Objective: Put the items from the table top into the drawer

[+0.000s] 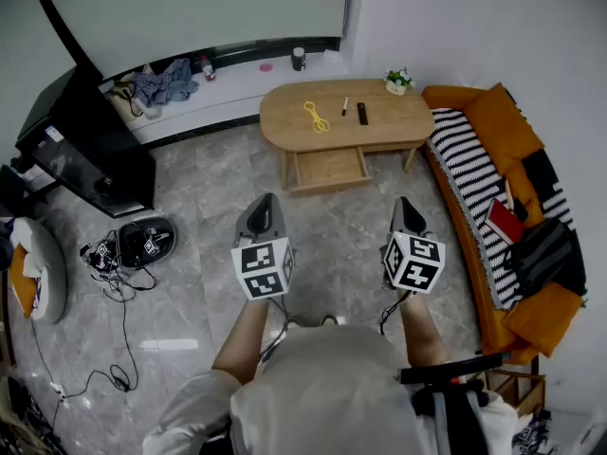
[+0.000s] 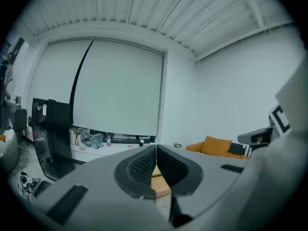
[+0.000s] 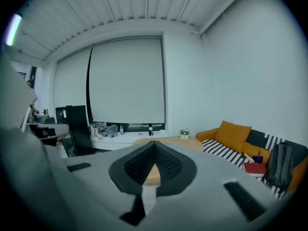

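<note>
**Nothing in the drawer yet, both grippers empty**

The left gripper (image 1: 265,200) is held out over the floor, well short of the table (image 1: 285,112). In its own view the jaws meet at the tips, with nothing between them; only a sliver of the table's wood shows past the pads.

On the table, from left to right, lie yellow scissors (image 1: 316,117), a slim pen (image 1: 344,105) and a dark remote (image 1: 361,113). The pen and remote are just beside each other and the scissors a little apart. A small plant (image 1: 398,81) stands near the far right edge (it may be decoration rather than something to stow). None of these is touched by either gripper.

Under the tabletop the drawer (image 1: 328,169) is already pulled out towards the person. Its bottom looks bare, as far as the head view can tell.

The right gripper (image 1: 404,201) is level with the left one, likewise over the floor and well apart from the table. Its jaws are pressed together on nothing. An orange sofa (image 1: 493,121) runs along the right of the table.

Judged from this, only the drawer's opening is done. Every item is still on top, so all the carrying remains: scissors, pen and remote, and perhaps the plant. The drawer may need shutting afterwards. The jaws will have to open before any pickup.
</note>
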`<action>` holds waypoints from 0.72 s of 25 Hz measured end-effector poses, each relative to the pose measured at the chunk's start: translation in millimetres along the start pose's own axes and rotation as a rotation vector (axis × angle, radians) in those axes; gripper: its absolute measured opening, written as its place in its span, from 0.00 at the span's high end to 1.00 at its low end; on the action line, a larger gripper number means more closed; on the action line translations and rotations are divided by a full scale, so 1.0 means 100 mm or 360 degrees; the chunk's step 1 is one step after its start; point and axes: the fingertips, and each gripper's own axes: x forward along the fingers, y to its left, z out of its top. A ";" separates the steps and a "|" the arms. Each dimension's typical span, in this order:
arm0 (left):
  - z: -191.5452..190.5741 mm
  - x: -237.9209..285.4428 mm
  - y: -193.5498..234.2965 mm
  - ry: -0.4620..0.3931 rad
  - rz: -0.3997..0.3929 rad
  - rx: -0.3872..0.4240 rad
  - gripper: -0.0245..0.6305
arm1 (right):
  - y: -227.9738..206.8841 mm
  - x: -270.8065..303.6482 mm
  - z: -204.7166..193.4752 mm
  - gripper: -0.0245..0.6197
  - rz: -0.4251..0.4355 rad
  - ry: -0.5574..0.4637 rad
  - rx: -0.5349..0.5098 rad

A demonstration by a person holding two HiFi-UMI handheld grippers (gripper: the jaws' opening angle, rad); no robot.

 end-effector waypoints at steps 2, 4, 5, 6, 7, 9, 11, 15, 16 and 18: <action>0.00 -0.01 0.02 0.0002 -0.0005 -0.0007 0.95 | 0.02 -0.01 -0.01 0.97 -0.0005 0.0005 -0.0002; -0.01 -0.01 0.05 0.0002 -0.0010 -0.0012 0.95 | 0.06 -0.01 0.00 0.97 -0.0007 0.0004 0.0002; -0.01 -0.02 0.07 0.0002 -0.0012 -0.0013 0.95 | 0.08 -0.02 0.00 0.97 -0.0009 0.0000 0.0011; -0.01 -0.03 0.09 0.0000 -0.0014 -0.0014 0.95 | 0.10 -0.03 0.01 0.97 -0.0011 -0.0008 0.0025; -0.01 -0.03 0.11 0.0000 -0.0016 -0.0016 0.95 | 0.11 -0.04 0.01 0.97 -0.0016 -0.0016 0.0039; -0.03 -0.04 0.14 0.0003 -0.0018 -0.0021 0.95 | 0.12 -0.06 0.01 0.97 -0.0029 -0.0021 0.0052; -0.06 -0.03 0.17 0.0011 -0.0025 -0.0027 0.95 | 0.13 -0.06 -0.02 0.97 -0.0041 -0.0007 0.0051; -0.10 0.00 0.23 0.0026 -0.0052 -0.0021 0.95 | 0.18 -0.05 -0.08 0.97 -0.0063 0.0010 0.0067; -0.11 0.02 0.24 0.0030 -0.0057 -0.0018 0.95 | 0.20 -0.05 -0.10 0.97 -0.0066 0.0012 0.0072; -0.12 0.06 0.27 0.0036 -0.0064 -0.0012 0.95 | 0.21 -0.04 -0.14 0.97 -0.0071 0.0025 0.0075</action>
